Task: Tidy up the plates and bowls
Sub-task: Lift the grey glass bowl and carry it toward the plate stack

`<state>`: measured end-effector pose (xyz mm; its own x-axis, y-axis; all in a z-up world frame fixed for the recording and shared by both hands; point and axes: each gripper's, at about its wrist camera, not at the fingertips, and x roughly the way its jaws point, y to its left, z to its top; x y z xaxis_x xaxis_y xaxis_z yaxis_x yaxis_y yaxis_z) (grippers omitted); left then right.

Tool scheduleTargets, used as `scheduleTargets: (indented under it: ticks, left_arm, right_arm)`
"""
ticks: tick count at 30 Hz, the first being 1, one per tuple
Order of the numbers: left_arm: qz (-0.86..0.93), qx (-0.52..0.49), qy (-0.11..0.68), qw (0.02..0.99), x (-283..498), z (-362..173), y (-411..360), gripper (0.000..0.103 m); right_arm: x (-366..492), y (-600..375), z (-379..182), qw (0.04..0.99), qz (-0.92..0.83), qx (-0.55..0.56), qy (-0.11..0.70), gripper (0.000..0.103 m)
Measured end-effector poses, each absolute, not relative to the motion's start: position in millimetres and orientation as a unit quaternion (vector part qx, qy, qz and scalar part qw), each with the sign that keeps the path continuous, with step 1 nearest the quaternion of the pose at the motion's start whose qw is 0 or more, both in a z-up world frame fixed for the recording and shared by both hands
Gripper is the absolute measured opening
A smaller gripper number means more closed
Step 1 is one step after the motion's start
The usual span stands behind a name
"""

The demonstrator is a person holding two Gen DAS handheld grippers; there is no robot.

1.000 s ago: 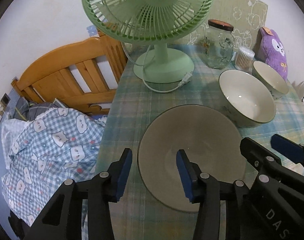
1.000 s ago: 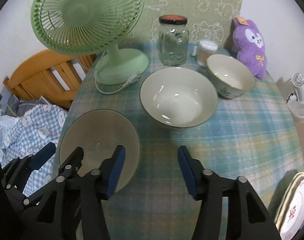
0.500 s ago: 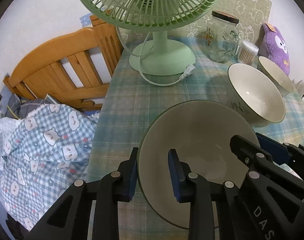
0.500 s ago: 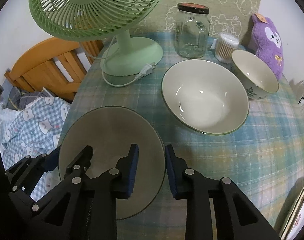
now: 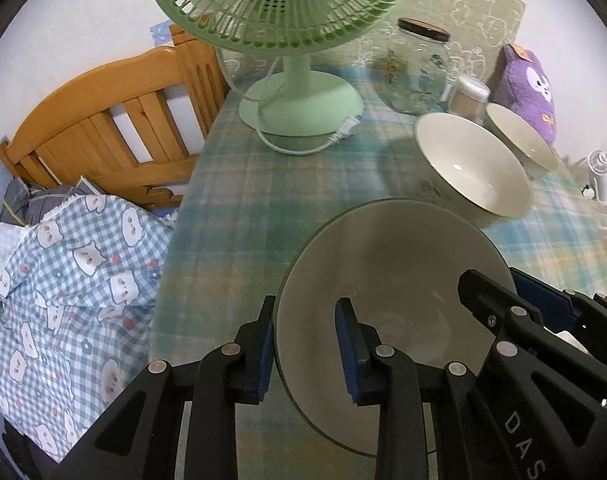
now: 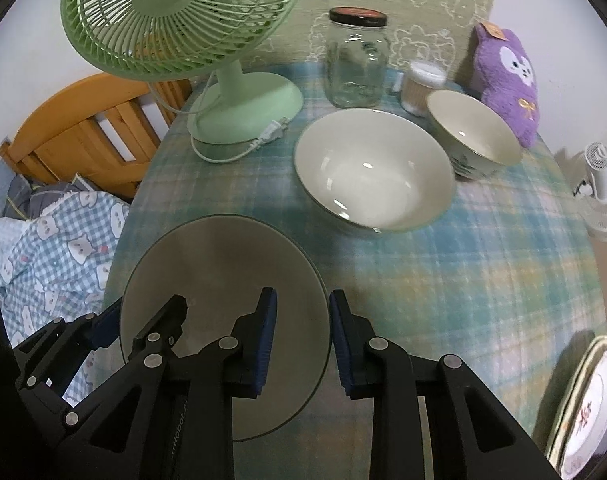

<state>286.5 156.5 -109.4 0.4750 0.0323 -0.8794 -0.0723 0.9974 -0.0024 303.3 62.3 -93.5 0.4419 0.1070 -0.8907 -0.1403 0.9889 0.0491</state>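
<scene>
Both the left gripper (image 5: 305, 344) and right gripper (image 6: 301, 338) have their fingers clamped on the plate (image 5: 391, 264) rim.

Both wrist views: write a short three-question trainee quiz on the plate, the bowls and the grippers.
1. True or false: the left gripper and the right gripper both clamp the rim of the grey plate.
2. Which stands nearest the large bowl? A) the small bowl B) the green fan C) the purple plush
3. Fill in: at the right edge of the right wrist view a stack of patterned ____ shows.

Key: 1 true, on opposite sides, both having just closed onto it; 2 A; 3 plates.
</scene>
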Motion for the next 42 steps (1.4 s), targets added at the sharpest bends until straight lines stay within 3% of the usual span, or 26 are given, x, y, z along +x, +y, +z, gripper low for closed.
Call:
scheduleTargets:
  ticks: [42]
  left_arm:
    - [-0.020,0.000,0.536,0.844,187.2,-99.2,-28.5,0.027]
  right_arm:
    - [189.5,-131.2,-88.6,0.839,0.017,0.011,0.544,0.031]
